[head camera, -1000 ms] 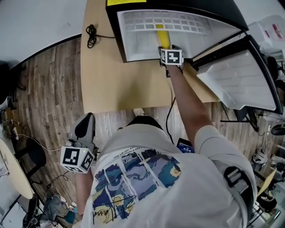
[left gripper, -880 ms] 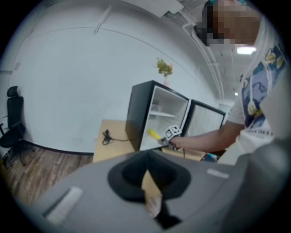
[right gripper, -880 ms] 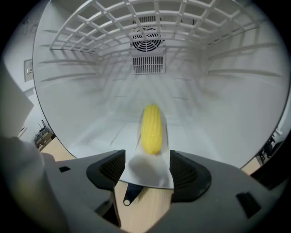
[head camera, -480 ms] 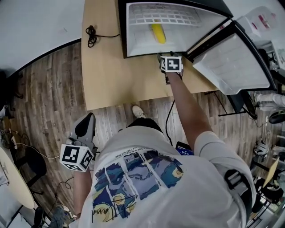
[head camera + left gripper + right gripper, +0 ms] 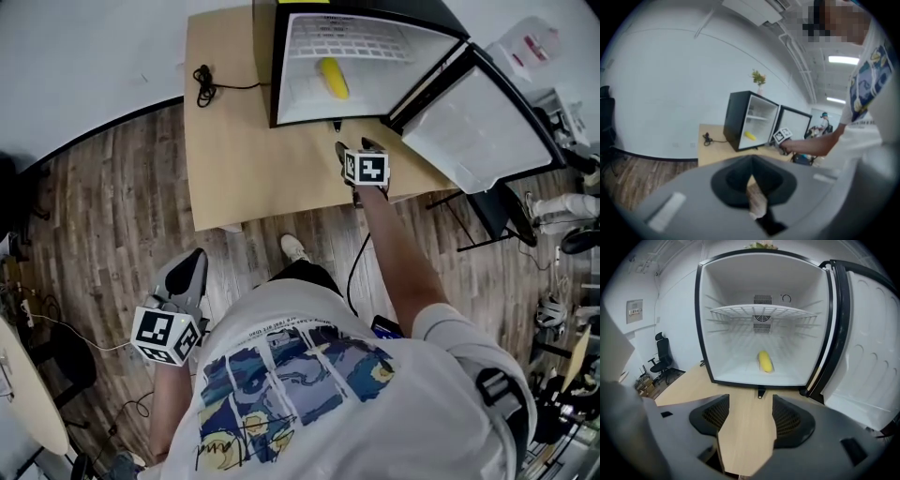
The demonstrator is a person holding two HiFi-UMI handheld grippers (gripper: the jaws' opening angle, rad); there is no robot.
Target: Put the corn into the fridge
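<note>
The yellow corn lies on the white floor of the open black fridge, under its wire shelf. In the right gripper view the corn rests straight ahead, well beyond the jaws. My right gripper hovers over the wooden table just outside the fridge mouth, open, with nothing between its jaws. My left gripper hangs low at my left side over the floor, jaws together and holding nothing. From there the fridge and the corn look small and distant.
The fridge door stands swung wide to the right, past the table edge. A black coiled cable lies on the table left of the fridge. An office chair stands far left. Wood plank floor surrounds the table.
My right gripper has drawn back from the fridge mouth towards me, over the table. The corn stays inside the fridge. The left gripper has barely moved.
</note>
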